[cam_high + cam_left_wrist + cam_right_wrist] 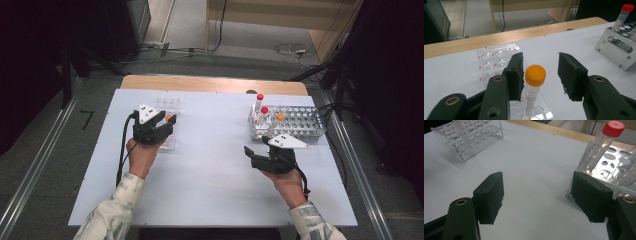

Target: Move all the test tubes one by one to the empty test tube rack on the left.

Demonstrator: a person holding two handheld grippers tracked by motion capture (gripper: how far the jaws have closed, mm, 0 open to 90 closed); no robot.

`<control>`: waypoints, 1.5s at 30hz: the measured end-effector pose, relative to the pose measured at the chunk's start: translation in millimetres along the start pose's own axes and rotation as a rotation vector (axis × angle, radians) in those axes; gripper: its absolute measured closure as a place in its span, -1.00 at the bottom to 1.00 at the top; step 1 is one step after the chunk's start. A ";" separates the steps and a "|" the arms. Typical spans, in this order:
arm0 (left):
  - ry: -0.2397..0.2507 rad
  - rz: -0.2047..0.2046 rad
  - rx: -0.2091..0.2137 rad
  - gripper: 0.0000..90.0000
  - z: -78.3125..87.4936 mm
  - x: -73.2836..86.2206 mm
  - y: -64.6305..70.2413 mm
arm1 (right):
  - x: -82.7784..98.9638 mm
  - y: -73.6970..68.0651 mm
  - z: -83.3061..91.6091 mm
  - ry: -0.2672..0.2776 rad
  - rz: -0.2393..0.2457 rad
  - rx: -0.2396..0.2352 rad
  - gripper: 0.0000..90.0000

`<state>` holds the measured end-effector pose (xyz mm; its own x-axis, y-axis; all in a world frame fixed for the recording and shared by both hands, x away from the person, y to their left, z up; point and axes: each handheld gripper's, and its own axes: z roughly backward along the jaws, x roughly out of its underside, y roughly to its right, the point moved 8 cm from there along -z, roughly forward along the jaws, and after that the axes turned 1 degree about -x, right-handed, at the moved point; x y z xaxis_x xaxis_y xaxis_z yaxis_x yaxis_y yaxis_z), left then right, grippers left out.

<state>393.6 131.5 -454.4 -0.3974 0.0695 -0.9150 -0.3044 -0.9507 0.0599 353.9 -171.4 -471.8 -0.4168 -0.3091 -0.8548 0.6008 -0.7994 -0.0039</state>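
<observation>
At the table's left, the left gripper hung over a clear rack; its own view showed an orange-capped tube standing upright in that rack, the jaws parted, one pad just beside the cap. Rightward, the right gripper stood released, empty, near the metal rack.

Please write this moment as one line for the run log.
left gripper: open, around orange-capped tube standing in clear rack | right gripper: open, holding nothing, beside metal rack
</observation>
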 end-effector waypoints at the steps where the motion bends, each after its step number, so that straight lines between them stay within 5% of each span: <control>1: 0.005 0.008 0.000 0.17 0.4 -0.4 0.1 | 0.2 0.4 -0.1 -0.001 0.000 0.000 -0.44; 14: 0.021 0.061 -0.027 -0.44 11.8 -2.1 -4.6 | 1.4 4.1 -0.7 -0.003 -0.008 0.010 -0.44; 22: 0.020 0.073 -0.033 -0.65 18.2 -0.2 -5.0 | 3.3 9.5 -1.3 -0.008 -0.015 0.020 -0.43; 45: 0.009 0.077 -0.029 -0.70 47.4 17.0 -1.6 | 7.5 32.4 0.7 -0.009 -0.051 0.071 -0.42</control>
<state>346.3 148.6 -451.2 -0.4109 -0.0064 -0.9117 -0.2480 -0.9615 0.1185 369.8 -200.0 -477.9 -0.4518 -0.2709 -0.8500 0.5288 -0.8487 -0.0105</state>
